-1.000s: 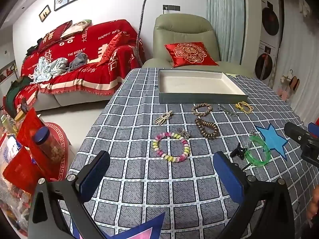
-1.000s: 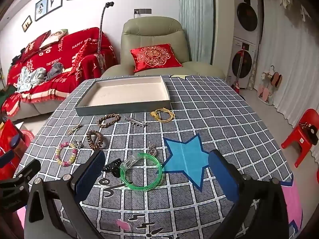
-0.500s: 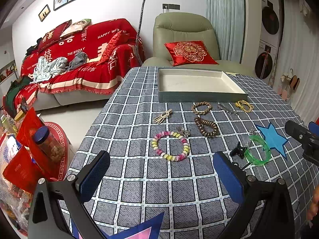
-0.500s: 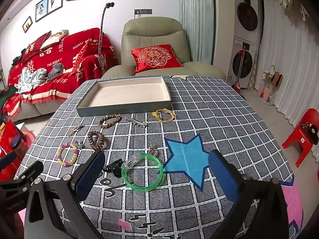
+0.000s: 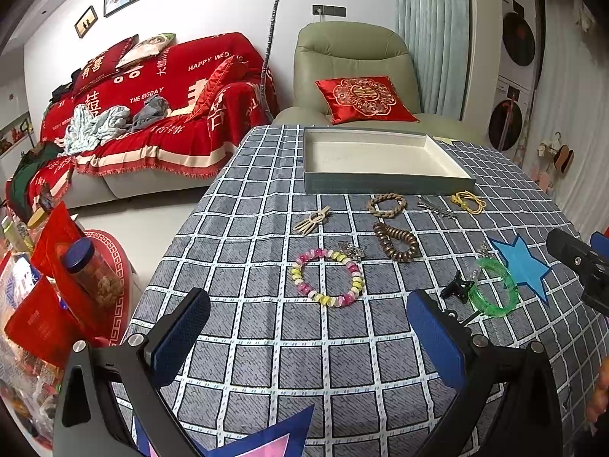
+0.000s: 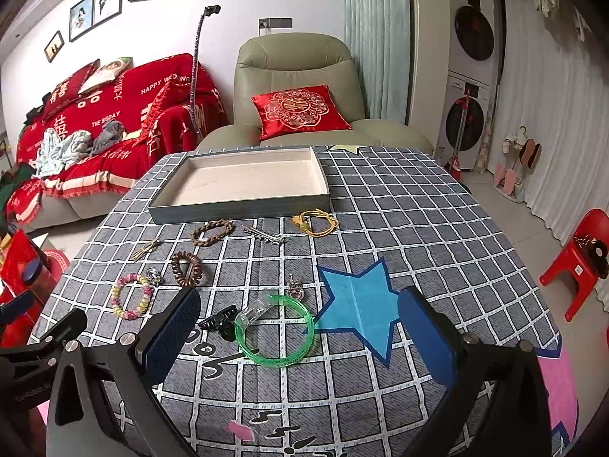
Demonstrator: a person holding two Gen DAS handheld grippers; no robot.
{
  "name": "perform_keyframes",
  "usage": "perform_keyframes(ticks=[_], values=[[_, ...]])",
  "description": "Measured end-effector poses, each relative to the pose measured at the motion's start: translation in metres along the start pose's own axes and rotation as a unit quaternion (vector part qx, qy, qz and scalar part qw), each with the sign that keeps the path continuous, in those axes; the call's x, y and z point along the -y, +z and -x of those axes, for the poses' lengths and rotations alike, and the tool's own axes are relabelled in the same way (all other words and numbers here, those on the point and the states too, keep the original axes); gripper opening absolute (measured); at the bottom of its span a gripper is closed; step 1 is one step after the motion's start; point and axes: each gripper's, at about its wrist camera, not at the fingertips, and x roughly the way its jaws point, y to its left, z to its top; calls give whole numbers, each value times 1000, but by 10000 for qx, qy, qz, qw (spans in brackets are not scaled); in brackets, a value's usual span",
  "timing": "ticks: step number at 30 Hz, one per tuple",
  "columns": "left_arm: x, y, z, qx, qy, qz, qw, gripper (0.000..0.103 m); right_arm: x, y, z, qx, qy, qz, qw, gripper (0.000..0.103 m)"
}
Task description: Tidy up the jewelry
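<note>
An empty grey tray (image 5: 384, 184) (image 6: 243, 208) sits at the far side of the checked tablecloth. In front of it lie a pink-and-yellow bead bracelet (image 5: 326, 278) (image 6: 130, 301), a dark brown coil bracelet (image 5: 396, 241) (image 6: 186, 268), a braided brown bracelet (image 5: 386, 205) (image 6: 211, 232), a yellow cord bracelet (image 5: 468, 202) (image 6: 316, 222), a green bangle (image 5: 493, 292) (image 6: 275, 329) and a black claw clip (image 5: 458, 286) (image 6: 219, 321). My left gripper (image 5: 310, 339) is open, just short of the bead bracelet. My right gripper (image 6: 300, 337) is open around the green bangle's near side.
A silver hair clip (image 6: 264, 235), a wooden clip (image 5: 311, 221) and small charms (image 6: 295, 288) also lie on the cloth. A blue star sticker (image 6: 357, 306) is right of the bangle. A green armchair (image 6: 297, 87) and red sofa (image 5: 152, 114) stand beyond the table.
Both grippers have drifted slightly forward over the table. Neither has closed, and no jewelry has moved.
</note>
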Motion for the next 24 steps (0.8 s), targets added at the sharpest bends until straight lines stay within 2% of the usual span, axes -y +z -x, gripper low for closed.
perform_keyframes(ticks=[24], values=[[-1, -1, -1, -15, 4, -1, 10000, 103, 0, 0, 0, -5, 5, -21, 10000, 103]])
